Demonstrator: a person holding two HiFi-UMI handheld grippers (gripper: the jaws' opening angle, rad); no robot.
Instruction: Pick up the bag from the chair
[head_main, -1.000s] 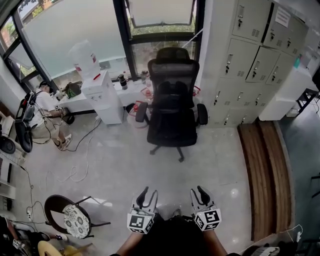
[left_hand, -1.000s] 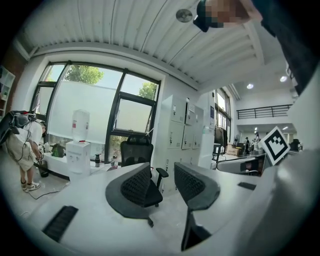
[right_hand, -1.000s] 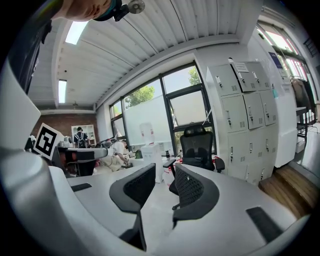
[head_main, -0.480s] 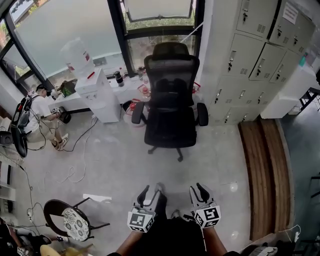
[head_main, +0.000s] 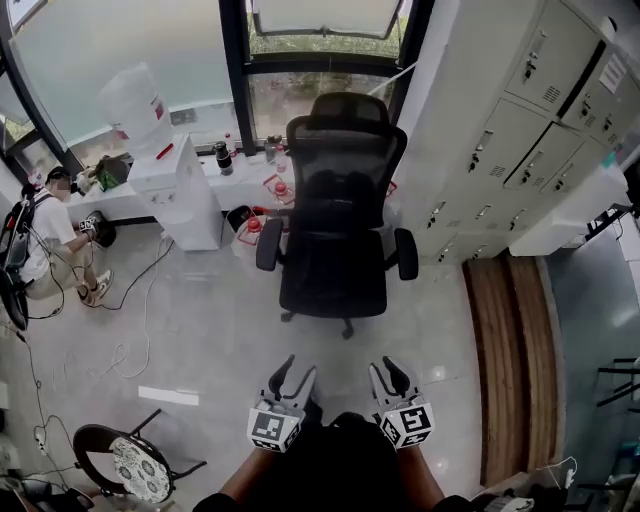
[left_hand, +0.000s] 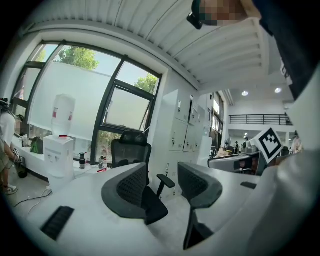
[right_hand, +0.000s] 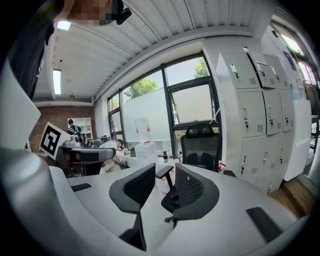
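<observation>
At the far left a seated person (head_main: 45, 235) works by the window, and a water dispenser (head_main: 165, 170) stands just right of them; both have slid toward the left edge of the head view over the last second. The left gripper (head_main: 300, 366) is held low and near, jaws apart, with only open air and the distant room between them.

Straight ahead, the office chair (head_main: 335, 240) now sits larger and closer to the grippers than a second ago, so the person appears to be walking up to it. The bag (head_main: 326, 190) is hard to separate from the black upholstery: a dark rounded shape against the lower backrest is probably it, though I cannot be sure. It is still well apart from both grippers.

The right gripper (head_main: 384, 364) matches its partner, jaws spread and empty, pointed at the chair. Lockers (head_main: 530, 130) line the far right wall.

Judging from this, the task is still in its approach; no reach has begun, and more closing in is needed before either gripper can take the bag.
</observation>
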